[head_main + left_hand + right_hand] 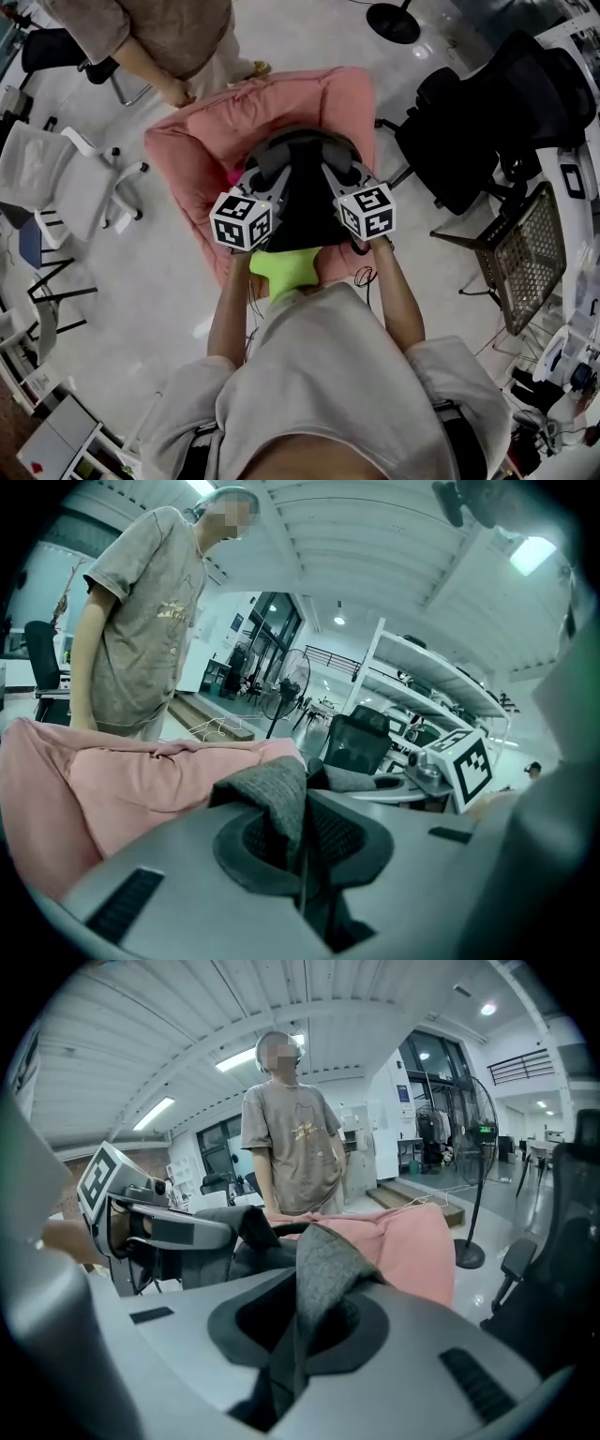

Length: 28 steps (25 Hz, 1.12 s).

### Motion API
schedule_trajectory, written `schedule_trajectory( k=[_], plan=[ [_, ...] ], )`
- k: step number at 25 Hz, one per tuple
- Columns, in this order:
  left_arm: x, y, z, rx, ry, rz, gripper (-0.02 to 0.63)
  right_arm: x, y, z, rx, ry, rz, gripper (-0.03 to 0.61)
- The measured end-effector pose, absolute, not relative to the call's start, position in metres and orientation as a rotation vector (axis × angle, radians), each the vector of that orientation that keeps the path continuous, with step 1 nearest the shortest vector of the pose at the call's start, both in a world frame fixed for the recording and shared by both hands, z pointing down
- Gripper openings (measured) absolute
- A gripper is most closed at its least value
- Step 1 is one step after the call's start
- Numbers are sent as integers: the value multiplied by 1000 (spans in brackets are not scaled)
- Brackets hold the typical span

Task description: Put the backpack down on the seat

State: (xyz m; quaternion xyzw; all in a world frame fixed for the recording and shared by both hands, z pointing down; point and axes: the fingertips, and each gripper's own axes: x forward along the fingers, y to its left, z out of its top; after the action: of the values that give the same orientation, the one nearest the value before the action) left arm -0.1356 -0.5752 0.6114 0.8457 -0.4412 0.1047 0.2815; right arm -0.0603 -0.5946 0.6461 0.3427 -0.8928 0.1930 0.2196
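A dark backpack [300, 192] hangs just above the pink cushioned seat [202, 141]; whether it rests on the seat I cannot tell. My left gripper [272, 180] is shut on a grey backpack strap [279, 799], pinched upright between the jaws. My right gripper [334, 176] is shut on the other grey strap [323, 1269]. The two grippers stand side by side over the bag's top, their marker cubes toward me. The pink seat [131, 780] fills the background of the left gripper view and lies behind the strap in the right gripper view [412, 1241].
A person [159, 37] stands at the far side of the seat, a hand near its edge. A black office chair [487, 122] and a mesh chair [530, 258] stand to the right, a white chair [56, 178] to the left. A lime-green piece [281, 270] shows below the backpack.
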Motion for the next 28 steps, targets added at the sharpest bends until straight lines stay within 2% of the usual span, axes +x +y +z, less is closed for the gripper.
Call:
schedule_trajectory(
  k=[15,25,28],
  plan=[
    [-125,-591,648,2225,-1169,350,34,-52,-623,688,971,-2393,592,54],
    [-122,-581,673,2178,-1174,401,35,-42,-620,710,969,-2345,621,109],
    [-121,-575,674,2171,-1176,391,43,-40,-617,712,965,-2346,629,161]
  ],
)
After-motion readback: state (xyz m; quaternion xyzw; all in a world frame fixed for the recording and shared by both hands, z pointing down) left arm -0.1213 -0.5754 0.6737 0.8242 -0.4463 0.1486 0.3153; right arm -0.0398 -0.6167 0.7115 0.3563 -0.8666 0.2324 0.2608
